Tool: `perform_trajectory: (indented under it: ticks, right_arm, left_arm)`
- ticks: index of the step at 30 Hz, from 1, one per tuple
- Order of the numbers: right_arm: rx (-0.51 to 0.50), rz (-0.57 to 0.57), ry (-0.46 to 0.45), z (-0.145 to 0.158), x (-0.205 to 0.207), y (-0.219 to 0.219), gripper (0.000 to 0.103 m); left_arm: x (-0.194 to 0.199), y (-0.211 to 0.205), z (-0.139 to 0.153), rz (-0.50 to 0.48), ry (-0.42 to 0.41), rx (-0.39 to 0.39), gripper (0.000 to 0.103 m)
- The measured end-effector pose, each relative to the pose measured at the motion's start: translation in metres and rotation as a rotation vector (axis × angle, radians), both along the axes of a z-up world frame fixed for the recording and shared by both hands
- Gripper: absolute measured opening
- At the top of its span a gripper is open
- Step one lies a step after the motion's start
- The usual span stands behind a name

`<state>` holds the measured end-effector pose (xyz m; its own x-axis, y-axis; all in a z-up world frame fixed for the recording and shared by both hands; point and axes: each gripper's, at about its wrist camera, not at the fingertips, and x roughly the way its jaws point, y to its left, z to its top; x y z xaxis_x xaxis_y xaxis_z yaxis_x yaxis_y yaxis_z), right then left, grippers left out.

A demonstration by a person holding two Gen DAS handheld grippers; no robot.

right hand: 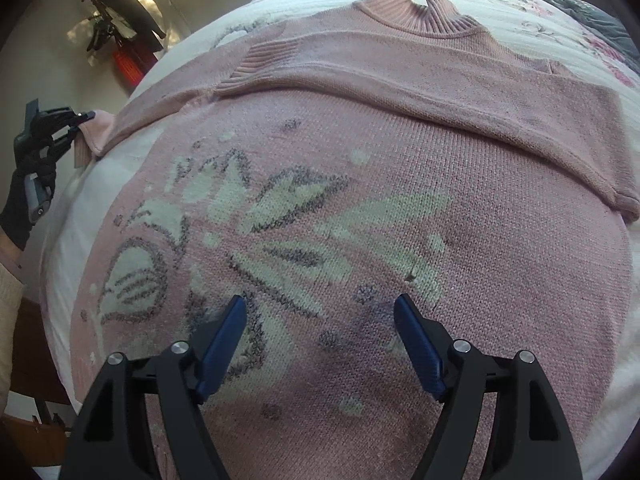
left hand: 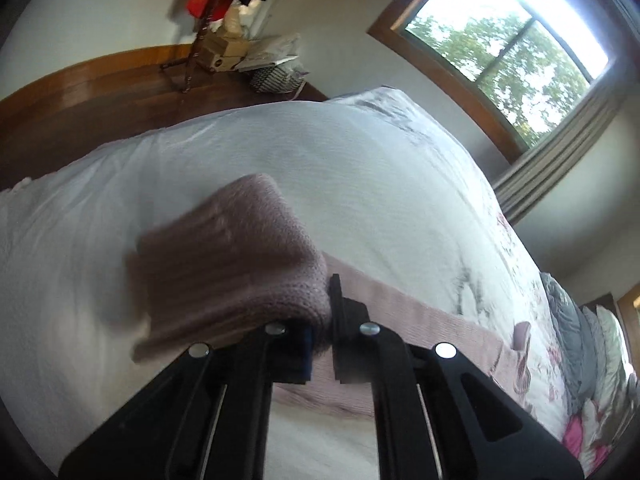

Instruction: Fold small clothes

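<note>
The pink knitted sweater with a pale leaf-and-flower pattern lies spread flat, front up, on the white quilted bed cover. Its ribbed collar points away from the right wrist camera. One sleeve is already laid across the chest, with its ribbed cuff resting below the collar; this placement narrows the garment for later folds.

The left gripper is clamped on the ribbed cuff of the other sleeve. The jaws stand close together with knit fabric pinched between them. In the right wrist view this gripper sits at the far left edge of the sweater, held by a black-gloved hand, and the cuff is lifted clear of the bed. Gripping the cuff end gives control of the whole sleeve length, so the likely purpose is to carry it over the body.

The right gripper hovers over the lower front of the sweater with its blue-padded fingers spread wide and holding nothing. This position probably serves to pin the body panel or to take the hem next.
</note>
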<state>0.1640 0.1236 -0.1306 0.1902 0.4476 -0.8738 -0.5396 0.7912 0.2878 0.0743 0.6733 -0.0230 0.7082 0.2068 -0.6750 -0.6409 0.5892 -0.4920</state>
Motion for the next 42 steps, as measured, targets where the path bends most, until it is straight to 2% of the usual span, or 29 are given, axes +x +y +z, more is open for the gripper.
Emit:
perform_trajectory:
  ticks: [3,7,19,23,30,34,42]
  right_arm:
    - [0.007,-0.02,-0.003,0.002,0.0,-0.01,0.076]
    - [0.012,-0.044,-0.007,0.005,0.001,-0.025,0.076]
    - [0.018,-0.117,-0.005,0.003,0.006,-0.063,0.076]
    - [0.024,-0.126,0.004,-0.001,0.008,-0.066,0.077]
    - [0.028,-0.125,0.009,-0.003,0.007,-0.066,0.077]
    - [0.026,-0.124,0.013,-0.006,0.011,-0.067,0.077]
    - [0.003,-0.116,0.008,-0.003,0.019,-0.059,0.077]
  left_arm:
    - [0.029,-0.043,0.016,-0.113,-0.021,0.031,0.005]
    - [0.062,-0.099,0.024,-0.244,-0.04,0.06,0.005]
    - [0.125,-0.227,0.007,-0.482,-0.1,-0.02,0.005]
    - [0.144,-0.261,-0.008,-0.53,-0.074,-0.034,0.005]
    - [0.158,-0.269,-0.059,-0.529,0.026,-0.098,0.005]
    - [0.153,-0.262,-0.082,-0.542,0.052,-0.164,0.008]
    - [0.087,-0.258,-0.074,-0.652,0.051,-0.155,0.013]
